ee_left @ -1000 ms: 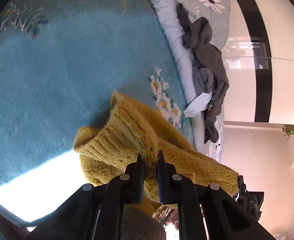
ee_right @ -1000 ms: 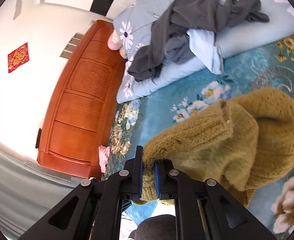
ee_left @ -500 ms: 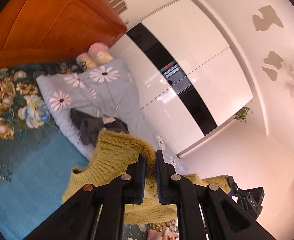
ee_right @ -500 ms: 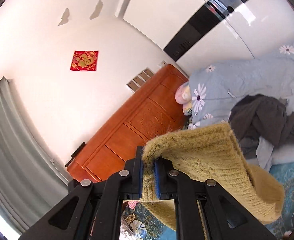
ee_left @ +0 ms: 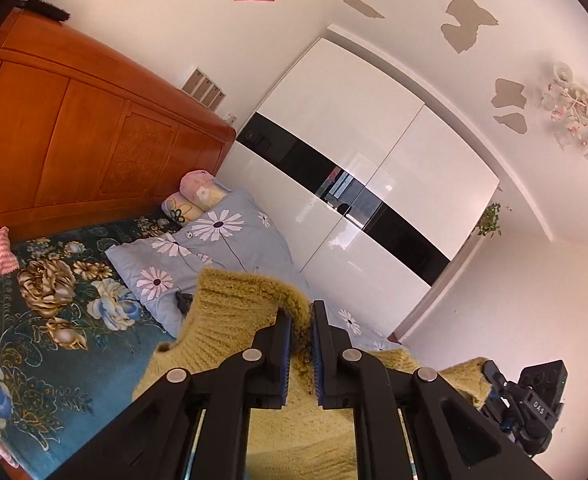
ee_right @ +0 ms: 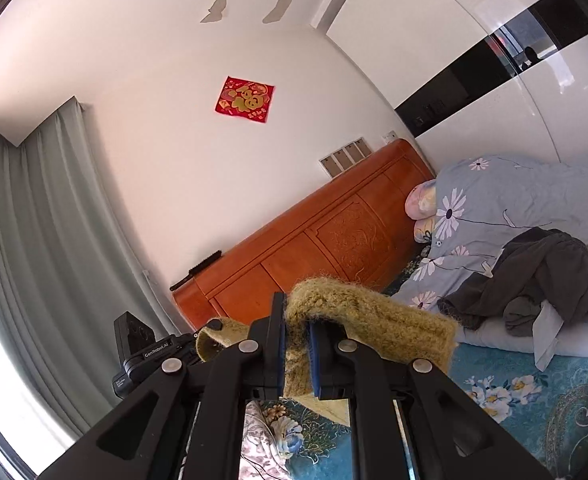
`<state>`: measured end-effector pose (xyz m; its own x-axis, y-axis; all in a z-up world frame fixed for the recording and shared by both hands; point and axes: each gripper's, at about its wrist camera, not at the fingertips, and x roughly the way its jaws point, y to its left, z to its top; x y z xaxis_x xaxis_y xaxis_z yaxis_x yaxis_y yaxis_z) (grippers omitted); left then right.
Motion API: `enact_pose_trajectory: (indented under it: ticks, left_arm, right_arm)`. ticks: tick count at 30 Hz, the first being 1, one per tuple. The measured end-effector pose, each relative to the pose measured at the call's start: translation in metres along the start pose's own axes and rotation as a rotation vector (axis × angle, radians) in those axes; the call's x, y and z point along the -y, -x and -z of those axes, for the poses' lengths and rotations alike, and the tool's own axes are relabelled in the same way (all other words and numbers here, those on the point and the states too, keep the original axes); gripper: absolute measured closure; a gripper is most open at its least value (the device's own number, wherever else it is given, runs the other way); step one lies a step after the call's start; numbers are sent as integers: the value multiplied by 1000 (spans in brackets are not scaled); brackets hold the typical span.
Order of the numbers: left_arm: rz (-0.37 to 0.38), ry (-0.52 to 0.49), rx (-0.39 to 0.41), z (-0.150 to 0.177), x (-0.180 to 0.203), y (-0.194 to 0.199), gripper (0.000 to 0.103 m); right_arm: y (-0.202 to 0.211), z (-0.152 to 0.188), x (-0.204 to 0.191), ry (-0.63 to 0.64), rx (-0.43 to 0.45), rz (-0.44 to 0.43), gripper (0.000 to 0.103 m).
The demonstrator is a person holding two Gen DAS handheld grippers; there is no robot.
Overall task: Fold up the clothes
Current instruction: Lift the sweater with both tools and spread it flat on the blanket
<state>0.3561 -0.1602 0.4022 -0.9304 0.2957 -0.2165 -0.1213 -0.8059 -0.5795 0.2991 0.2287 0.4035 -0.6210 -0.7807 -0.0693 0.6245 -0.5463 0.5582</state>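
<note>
A mustard-yellow knit sweater [ee_left: 230,320] is held up in the air above the bed by both grippers. My left gripper [ee_left: 301,320] is shut on its ribbed edge, the knit pinched between the blue pads. My right gripper [ee_right: 295,320] is shut on another part of the same sweater [ee_right: 393,332], which drapes over the fingers to the right. The other gripper shows at the lower right of the left wrist view [ee_left: 529,404] and at the lower left of the right wrist view [ee_right: 142,352], with the sweater stretched between them. The sweater's lower part is hidden below the fingers.
The bed has a blue floral cover [ee_left: 54,340]. A pale blue daisy quilt [ee_right: 513,208] lies along its far side with a heap of dark grey clothes [ee_right: 541,276] on it. An orange wooden headboard [ee_left: 74,140] and a white wardrobe [ee_left: 353,152] stand behind.
Both grippers have lifted the sweater off the bed and tilted upward; the views swung from the blue cover to the walls, headboard and wardrobe. Both stay shut on the knit.
</note>
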Motion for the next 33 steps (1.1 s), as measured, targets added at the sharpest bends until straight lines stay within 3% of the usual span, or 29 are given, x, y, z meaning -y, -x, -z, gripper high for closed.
enact_pose_trajectory:
  ticks: [4,6,10,14,19,22,26,33]
  left_arm:
    - [-84,-35,-45,-5,-9,-33,93]
    - [-141,-48,-90,0,-23,-60,93]
    - [-233,1,-227,37,-82,-135,93]
    - [-299,65,-372,100,-145,-207,93]
    - [-359,165,-530,171,-211,-287,93]
    - [-365,193,-568,190,-236,-322,93]
    - [-360,166,-593,188,-247,-367,94]
    - [-405,154,-687,199,-281,-421,94]
  right_arm:
    - [-18,-8,2,57,-18,21,94]
    - [-43,-9,25,31,-57,61,94]
    - [-103,15,111,-112,-174,161,94]
    - [-148,71,214,-300,-292,288,94]
    - [-181,144,322,-484,-424,458,93]
    - [-188,173,372,-578,-441,517,93]
    - [-206,180,415,-652,-418,553,93]
    - [-261,161,454,-600,-451,639,94]
